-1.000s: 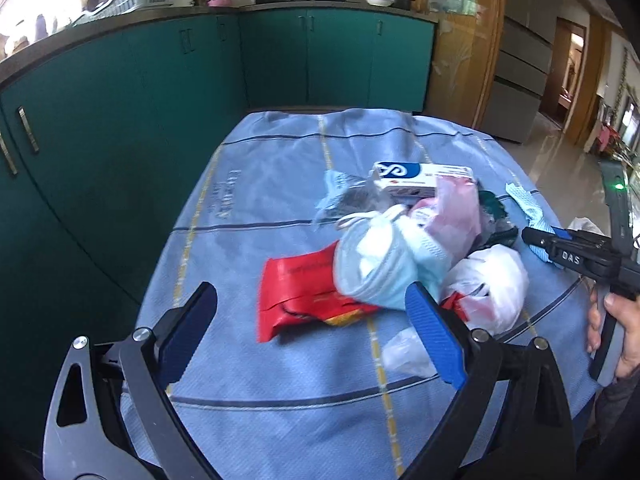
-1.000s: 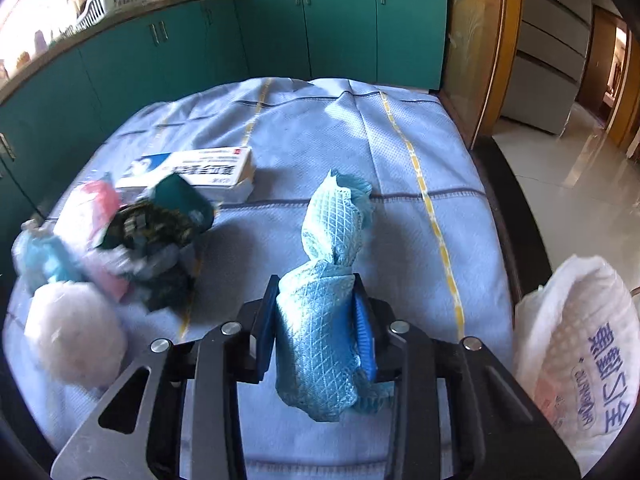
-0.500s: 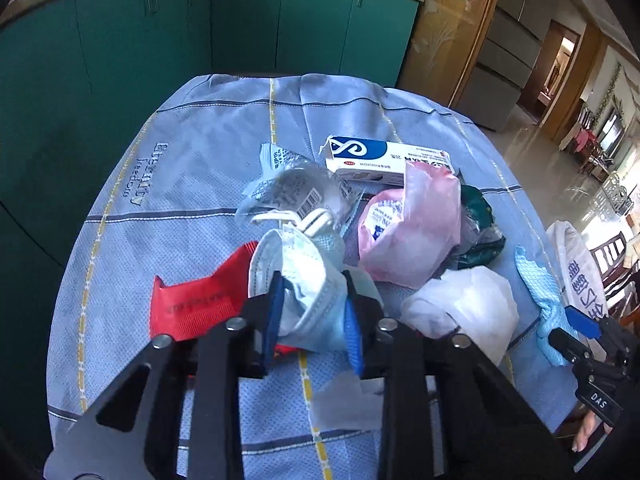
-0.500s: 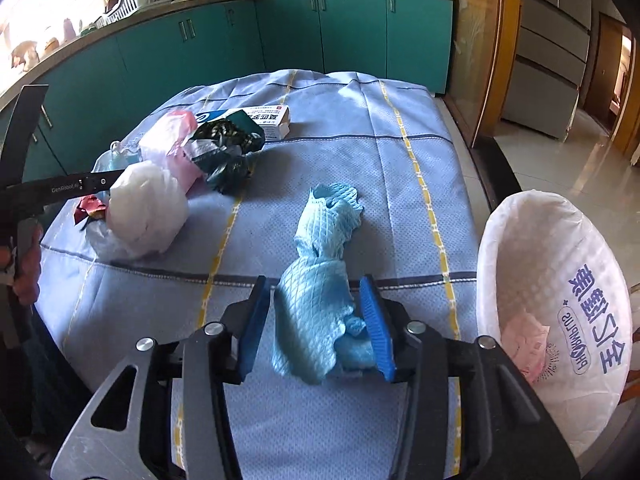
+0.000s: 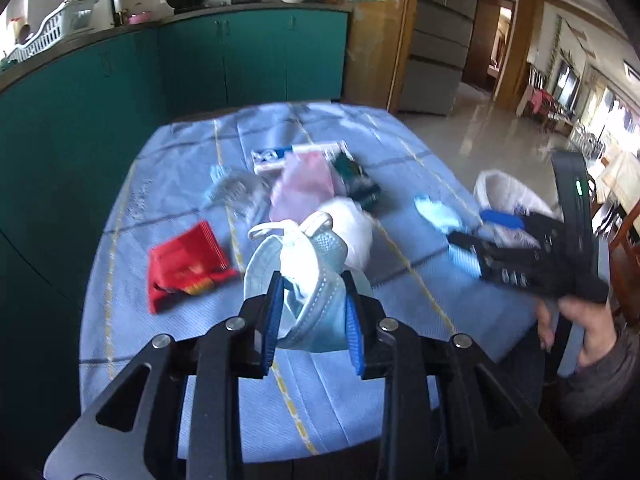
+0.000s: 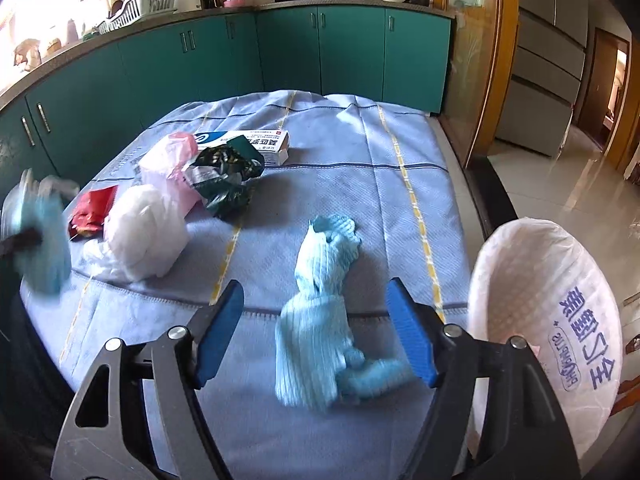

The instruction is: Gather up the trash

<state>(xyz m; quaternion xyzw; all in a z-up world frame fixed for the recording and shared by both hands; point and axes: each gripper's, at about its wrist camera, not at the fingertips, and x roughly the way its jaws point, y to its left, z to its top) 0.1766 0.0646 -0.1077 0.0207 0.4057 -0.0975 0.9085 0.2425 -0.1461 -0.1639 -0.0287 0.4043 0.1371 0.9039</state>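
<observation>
My left gripper is shut on a light blue face mask and holds it above the blue tablecloth; the mask also shows blurred at the left edge of the right wrist view. My right gripper is open, its jaws wide on either side of a light blue cloth that lies on the table. A white-lined trash bin stands just past the table's right edge. Trash on the table: a red wrapper, a white bag, a pink bag, a dark green wrapper, a white and blue box.
Teal kitchen cabinets curve round the table's far and left sides. A wooden door frame and a tiled floor lie to the right. The right gripper and the hand that holds it show in the left wrist view.
My right gripper has opened and let go of the blue cloth, which now lies on the table. My left gripper has shut on the face mask and lifted it off the pile.
</observation>
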